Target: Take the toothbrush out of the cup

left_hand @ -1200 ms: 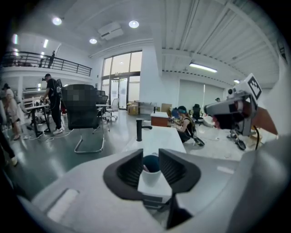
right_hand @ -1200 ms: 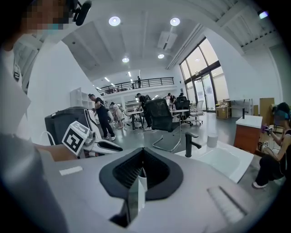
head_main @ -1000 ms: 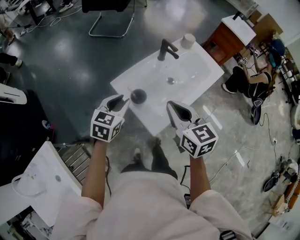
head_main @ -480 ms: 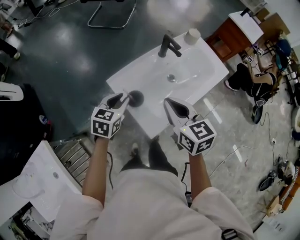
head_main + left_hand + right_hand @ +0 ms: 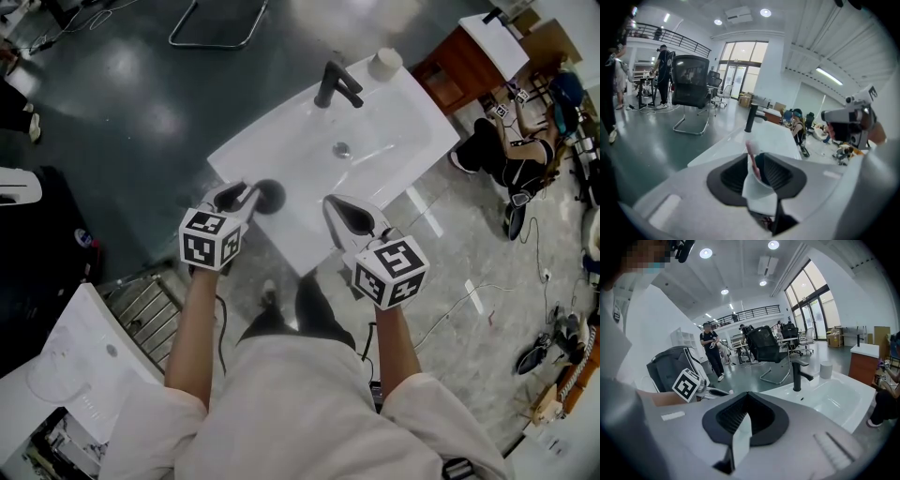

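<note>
My left fingers (image 5: 736,174) are spread. In the gap of the left gripper (image 5: 757,161) stands the dark cup (image 5: 762,165), with the pink toothbrush (image 5: 752,159) upright in it, its pale head above the rim. I cannot tell whether my pads touch the cup. From the head view, the left gripper (image 5: 246,193) points at the cup (image 5: 273,194), its tips just beside it. The cup stands on the near left corner of the white washbasin (image 5: 394,131).

My right fingers (image 5: 761,416) are pressed together with nothing between them. The right gripper (image 5: 746,395) hangs over the basin's near edge, beside the left one and well apart from the cup. In the head view, the right gripper (image 5: 330,200) ends in a closed point.

Farther out, the black tap (image 5: 334,84) rises at the basin's far rim, with a white round container (image 5: 384,62) just beside it. A black office chair (image 5: 691,86) stands on the dark floor beyond, and a person (image 5: 506,159) sits on the floor to the right.
</note>
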A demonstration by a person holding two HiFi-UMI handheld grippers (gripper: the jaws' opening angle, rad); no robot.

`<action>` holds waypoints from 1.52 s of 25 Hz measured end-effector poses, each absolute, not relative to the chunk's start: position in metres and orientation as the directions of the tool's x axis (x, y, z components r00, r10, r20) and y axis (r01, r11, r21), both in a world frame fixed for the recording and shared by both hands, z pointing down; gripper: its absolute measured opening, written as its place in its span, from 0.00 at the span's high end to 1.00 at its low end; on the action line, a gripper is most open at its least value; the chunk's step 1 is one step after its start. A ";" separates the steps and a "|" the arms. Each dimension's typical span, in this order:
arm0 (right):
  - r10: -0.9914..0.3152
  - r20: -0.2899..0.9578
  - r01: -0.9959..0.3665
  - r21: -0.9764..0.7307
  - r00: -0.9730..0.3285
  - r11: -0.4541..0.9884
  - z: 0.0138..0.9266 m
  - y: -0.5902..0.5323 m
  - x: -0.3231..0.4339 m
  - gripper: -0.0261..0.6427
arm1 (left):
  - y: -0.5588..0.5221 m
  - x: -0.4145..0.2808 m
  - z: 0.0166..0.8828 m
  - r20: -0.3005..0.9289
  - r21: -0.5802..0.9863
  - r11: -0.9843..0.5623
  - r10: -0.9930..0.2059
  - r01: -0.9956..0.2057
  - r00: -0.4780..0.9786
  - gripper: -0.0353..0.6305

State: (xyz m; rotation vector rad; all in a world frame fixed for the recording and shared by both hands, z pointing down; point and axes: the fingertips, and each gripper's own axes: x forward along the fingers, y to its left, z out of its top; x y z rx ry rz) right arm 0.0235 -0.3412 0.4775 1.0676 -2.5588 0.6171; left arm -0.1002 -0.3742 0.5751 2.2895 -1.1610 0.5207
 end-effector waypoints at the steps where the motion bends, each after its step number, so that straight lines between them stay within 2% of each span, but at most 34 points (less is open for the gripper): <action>1: -0.596 0.429 -0.726 -0.273 -0.679 0.631 0.479 -0.341 0.024 0.95 | -0.375 -0.099 0.576 0.544 0.276 -0.499 -0.624 -0.822 0.561 0.79; 6: -0.597 0.438 -0.733 -0.274 -0.672 0.623 0.481 -0.339 0.028 0.95 | -0.378 -0.098 0.578 0.536 0.280 -0.487 -0.635 -0.827 0.556 0.85; 14: -0.594 0.448 -0.736 -0.280 -0.668 0.616 0.489 -0.337 0.034 0.95 | -0.383 -0.096 0.586 0.539 0.282 -0.477 -0.639 -0.832 0.549 0.89; 38: -0.633 0.420 -0.754 -0.257 -0.651 0.605 0.466 -0.311 0.049 0.95 | -0.371 -0.086 0.548 0.477 0.273 -0.499 -0.673 -0.823 0.566 0.91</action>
